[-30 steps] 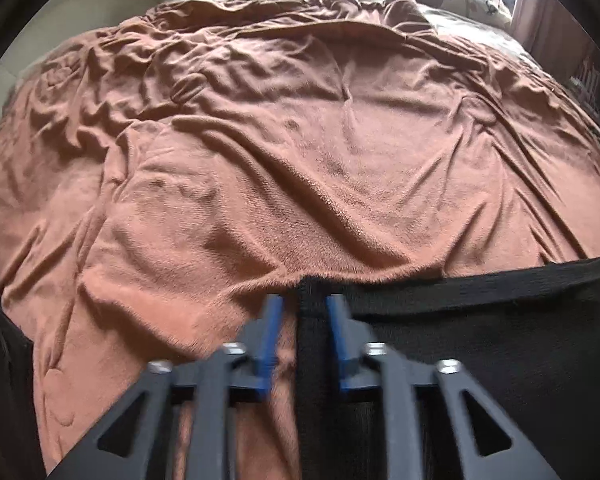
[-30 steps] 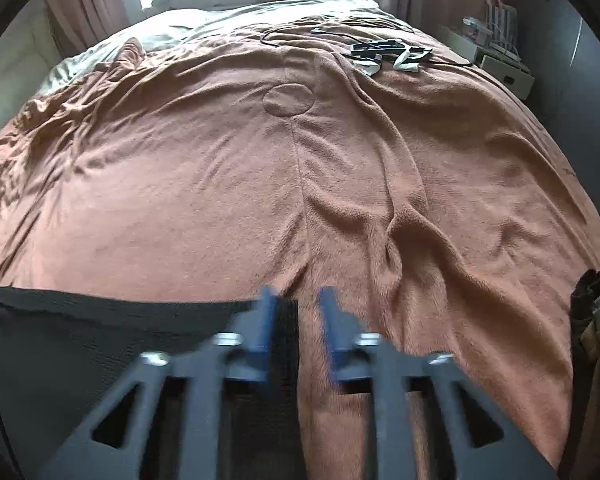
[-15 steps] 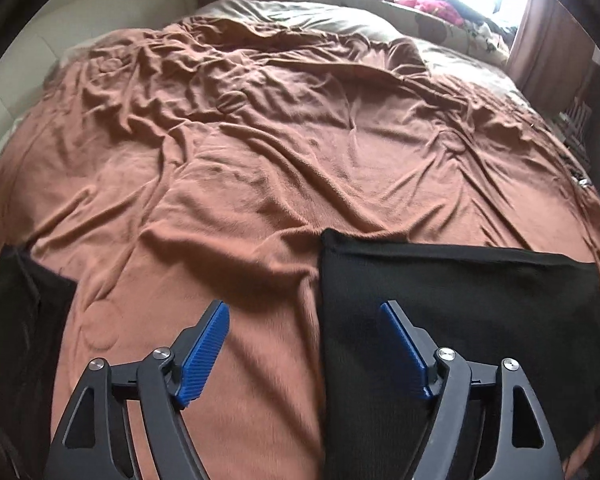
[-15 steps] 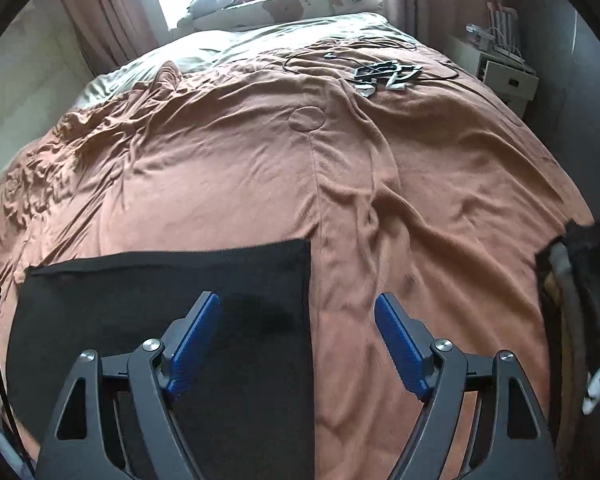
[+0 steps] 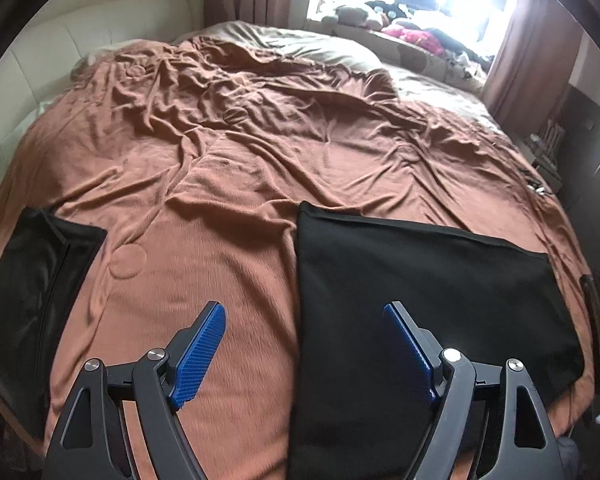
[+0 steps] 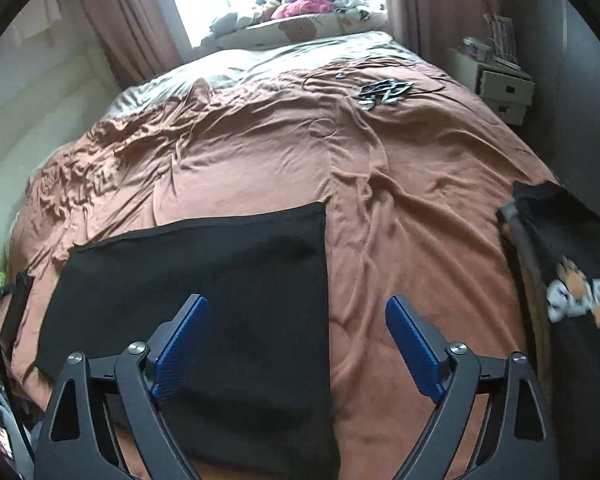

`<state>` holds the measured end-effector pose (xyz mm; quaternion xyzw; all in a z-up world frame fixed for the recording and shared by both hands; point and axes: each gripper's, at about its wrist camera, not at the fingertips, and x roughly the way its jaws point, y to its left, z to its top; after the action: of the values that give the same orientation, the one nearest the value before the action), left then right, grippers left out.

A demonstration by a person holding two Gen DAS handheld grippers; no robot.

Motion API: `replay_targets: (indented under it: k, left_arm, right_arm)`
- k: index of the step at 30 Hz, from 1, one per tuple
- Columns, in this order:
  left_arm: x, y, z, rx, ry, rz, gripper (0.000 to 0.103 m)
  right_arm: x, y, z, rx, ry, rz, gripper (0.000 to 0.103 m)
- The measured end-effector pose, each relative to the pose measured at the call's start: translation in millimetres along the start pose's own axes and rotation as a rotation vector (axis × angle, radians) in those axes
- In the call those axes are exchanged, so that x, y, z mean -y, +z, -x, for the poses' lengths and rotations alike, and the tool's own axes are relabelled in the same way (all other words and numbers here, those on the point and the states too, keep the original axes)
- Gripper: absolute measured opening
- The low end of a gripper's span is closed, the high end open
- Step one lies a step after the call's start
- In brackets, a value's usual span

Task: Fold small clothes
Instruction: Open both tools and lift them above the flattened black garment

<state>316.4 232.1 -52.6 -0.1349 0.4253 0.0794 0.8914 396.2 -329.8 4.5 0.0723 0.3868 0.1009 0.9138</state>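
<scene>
A black folded garment (image 5: 420, 288) lies flat on the brown bed cover (image 5: 260, 152), near the front edge. It also shows in the right wrist view (image 6: 204, 276). My left gripper (image 5: 304, 320) is open and empty, raised above the garment's left edge. My right gripper (image 6: 298, 318) is open and empty, raised above the garment's right edge. Neither touches the cloth.
A second folded black garment (image 5: 28, 280) lies at the left of the bed. A pile of dark clothes with a printed top (image 6: 572, 280) sits at the right edge. Cables and a small gadget (image 6: 384, 90) lie far back. A white nightstand (image 6: 500, 88) stands at the right.
Both grippers were shut on the garment's far corners a second ago. They have opened, let go and pulled back and up; the garment now lies flat.
</scene>
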Motion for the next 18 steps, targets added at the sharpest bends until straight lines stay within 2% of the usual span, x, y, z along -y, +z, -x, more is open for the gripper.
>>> replay_targets:
  k: [2, 7, 12, 13, 16, 18]
  left_arm:
    - [4.3, -11.9, 16.7, 0.021, -0.022, 0.001, 0.083]
    - [15.9, -38.6, 51.8, 0.063, -0.060, -0.009, 0.096]
    - [23.7, -64.9, 79.6, 0.103, -0.098, 0.004, 0.103]
    - [24.8, -71.1, 84.7, 0.109, -0.104, 0.011, 0.103]
    - [29.8, -86.2, 96.5, 0.119, -0.119, 0.013, 0.103]
    - [32.9, -95.9, 104.4, 0.129, -0.124, 0.011, 0.103]
  right_arm:
    - [0.2, -11.1, 21.8, 0.024, -0.007, -0.004, 0.089]
    - [-1.5, -43.7, 71.3, 0.084, -0.010, -0.013, 0.089]
    - [0.1, -73.5, 102.7, 0.107, -0.022, -0.022, 0.089]
    - [-0.9, -79.4, 107.5, 0.109, -0.027, -0.021, 0.090]
    - [-5.1, -95.1, 122.2, 0.122, -0.022, -0.004, 0.103]
    - [-8.1, -103.8, 129.8, 0.135, -0.031, 0.005, 0.103]
